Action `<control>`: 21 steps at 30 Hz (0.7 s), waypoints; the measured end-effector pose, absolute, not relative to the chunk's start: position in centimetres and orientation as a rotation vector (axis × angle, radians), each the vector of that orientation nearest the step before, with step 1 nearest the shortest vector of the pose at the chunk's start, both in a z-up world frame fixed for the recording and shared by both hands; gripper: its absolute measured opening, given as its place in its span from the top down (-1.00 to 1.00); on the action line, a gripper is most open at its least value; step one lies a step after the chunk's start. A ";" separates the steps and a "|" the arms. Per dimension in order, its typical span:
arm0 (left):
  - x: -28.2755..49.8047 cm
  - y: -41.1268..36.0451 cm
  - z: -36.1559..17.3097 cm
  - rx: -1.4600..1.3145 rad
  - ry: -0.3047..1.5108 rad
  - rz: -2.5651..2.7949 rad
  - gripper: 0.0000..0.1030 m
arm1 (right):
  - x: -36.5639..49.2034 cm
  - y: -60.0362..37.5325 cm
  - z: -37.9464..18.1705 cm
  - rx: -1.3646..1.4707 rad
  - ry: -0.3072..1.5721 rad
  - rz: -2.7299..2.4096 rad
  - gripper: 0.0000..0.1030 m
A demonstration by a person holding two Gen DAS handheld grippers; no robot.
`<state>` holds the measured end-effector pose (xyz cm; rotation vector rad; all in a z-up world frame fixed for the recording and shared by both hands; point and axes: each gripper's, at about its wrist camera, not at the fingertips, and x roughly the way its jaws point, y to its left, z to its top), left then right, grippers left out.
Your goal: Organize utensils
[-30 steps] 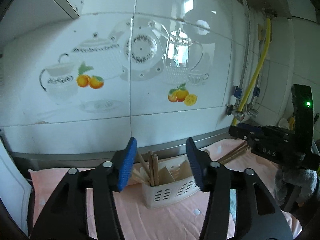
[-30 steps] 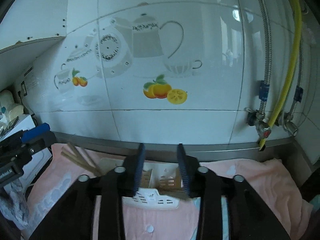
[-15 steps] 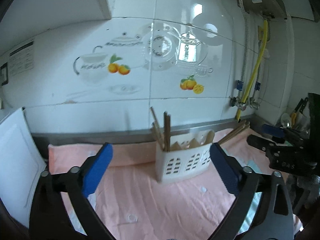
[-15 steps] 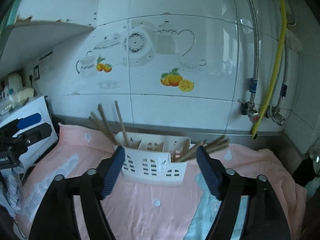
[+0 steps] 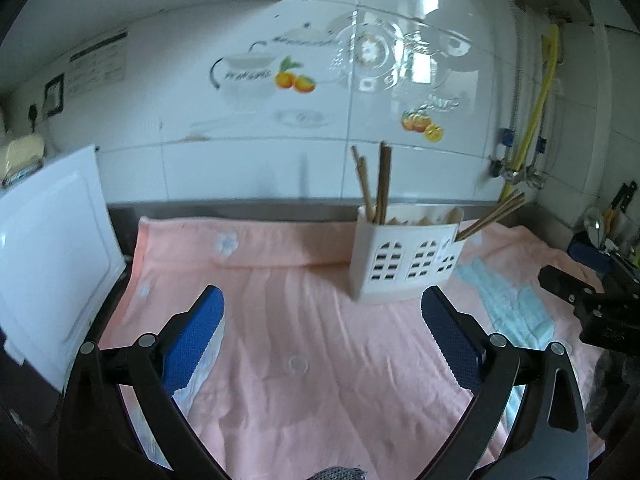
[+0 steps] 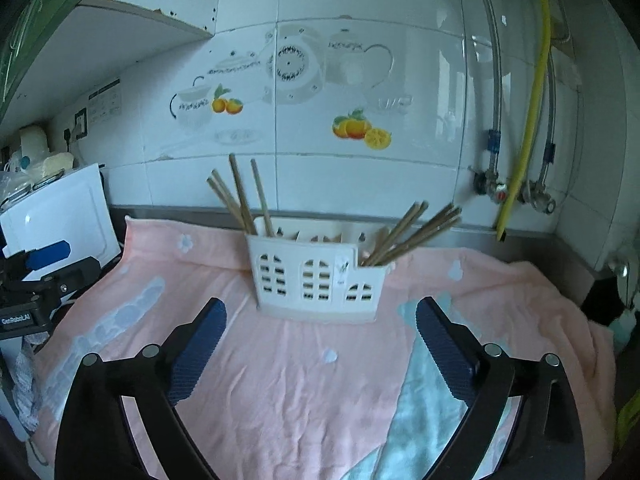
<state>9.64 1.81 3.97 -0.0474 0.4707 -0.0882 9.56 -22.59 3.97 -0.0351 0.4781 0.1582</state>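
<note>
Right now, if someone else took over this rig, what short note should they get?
Left tool: open, empty, over the pink towel.
Right tool: jaws opening, nothing between them.
White holder stands upright on the towel near the tiled wall. Chopsticks stand in its left end, and another bunch leans out of its right end.
Done: every chopstick in view is in the holder; none lies loose on the towel.
Left: possibly nothing; check for other utensils out of view.
</note>
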 end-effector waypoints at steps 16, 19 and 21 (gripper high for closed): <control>6.4 1.3 3.0 -0.027 0.455 -0.073 -0.90 | 6.9 -23.4 1.8 0.047 0.518 0.161 -0.85; 6.0 0.8 2.7 -0.009 0.459 -0.076 -0.90 | 6.6 -23.6 1.4 0.043 0.524 0.145 -0.85; 5.8 0.7 2.6 -0.007 0.462 -0.078 -0.90 | 6.2 -23.8 1.1 0.041 0.531 0.137 -0.85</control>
